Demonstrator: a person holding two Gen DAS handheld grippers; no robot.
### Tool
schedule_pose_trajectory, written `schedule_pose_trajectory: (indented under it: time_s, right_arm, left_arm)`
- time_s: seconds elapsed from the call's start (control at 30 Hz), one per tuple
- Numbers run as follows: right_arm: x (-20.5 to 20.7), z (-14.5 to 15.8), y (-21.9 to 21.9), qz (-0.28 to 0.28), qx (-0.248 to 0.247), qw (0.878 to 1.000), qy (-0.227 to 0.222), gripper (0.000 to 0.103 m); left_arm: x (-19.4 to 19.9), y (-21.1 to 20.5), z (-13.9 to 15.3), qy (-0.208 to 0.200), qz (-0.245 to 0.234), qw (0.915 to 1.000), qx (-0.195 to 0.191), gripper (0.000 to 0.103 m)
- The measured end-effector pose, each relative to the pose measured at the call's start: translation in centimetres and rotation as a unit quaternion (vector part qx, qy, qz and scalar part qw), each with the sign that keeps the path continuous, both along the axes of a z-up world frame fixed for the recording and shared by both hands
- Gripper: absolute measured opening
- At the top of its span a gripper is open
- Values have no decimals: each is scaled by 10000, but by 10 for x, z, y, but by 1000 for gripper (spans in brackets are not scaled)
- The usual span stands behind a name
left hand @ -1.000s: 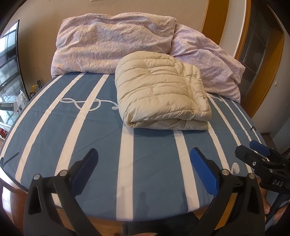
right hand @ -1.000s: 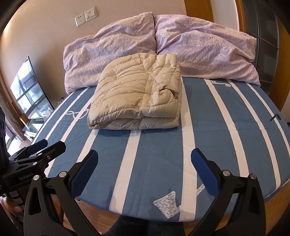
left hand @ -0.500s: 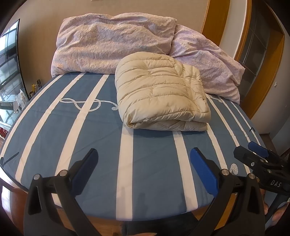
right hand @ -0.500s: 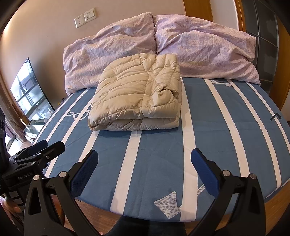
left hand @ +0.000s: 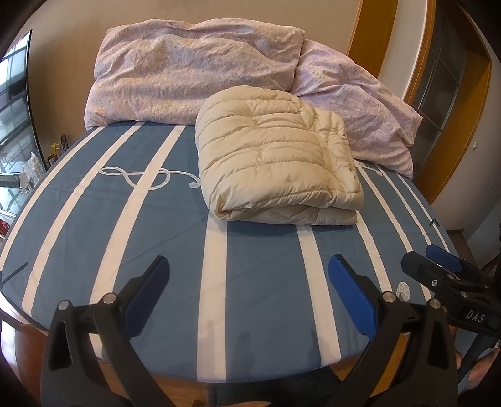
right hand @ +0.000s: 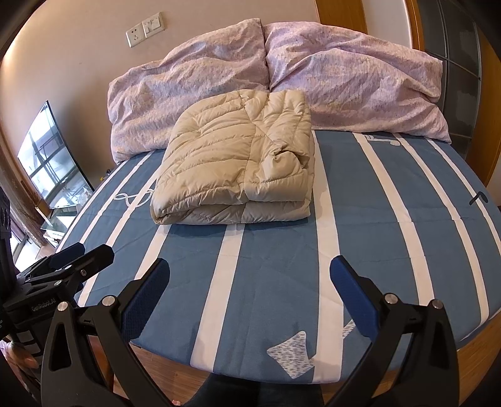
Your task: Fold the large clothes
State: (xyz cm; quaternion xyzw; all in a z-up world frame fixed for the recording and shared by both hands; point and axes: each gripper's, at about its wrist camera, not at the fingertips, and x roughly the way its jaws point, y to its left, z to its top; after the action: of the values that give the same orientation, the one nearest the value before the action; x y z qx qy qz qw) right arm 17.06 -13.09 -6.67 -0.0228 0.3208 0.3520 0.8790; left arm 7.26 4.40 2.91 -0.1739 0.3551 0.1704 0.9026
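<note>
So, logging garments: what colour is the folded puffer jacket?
Beige puffer jacket, clearest in the right wrist view.

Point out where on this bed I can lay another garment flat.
Bare striped sheet lies between the folded beige jacket and the foot edge, and to the jacket's right. The head end is crowded by two pillows. Both the left gripper and right gripper are open.

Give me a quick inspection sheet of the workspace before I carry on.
Surface: bed with blue, white-striped sheet, smooth.
Job's things: beige jacket, folded in a bundle, near the pillows.
Clutter: nothing seen on the sheet.
Grippers: left gripper and right gripper both open, empty, at the foot of the bed.
Cables: nothing seen.
Surroundings: wall socket, TV at left, wooden door frame at right.
</note>
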Motion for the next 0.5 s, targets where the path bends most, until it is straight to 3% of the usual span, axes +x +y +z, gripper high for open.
schedule_pose_trajectory:
  time_s: [0.5]
  right_arm:
    - [3, -3, 1, -7, 3, 10000, 28, 102]
  left_arm:
    - [5, -2, -1, -14, -118, 9999, -80, 101]
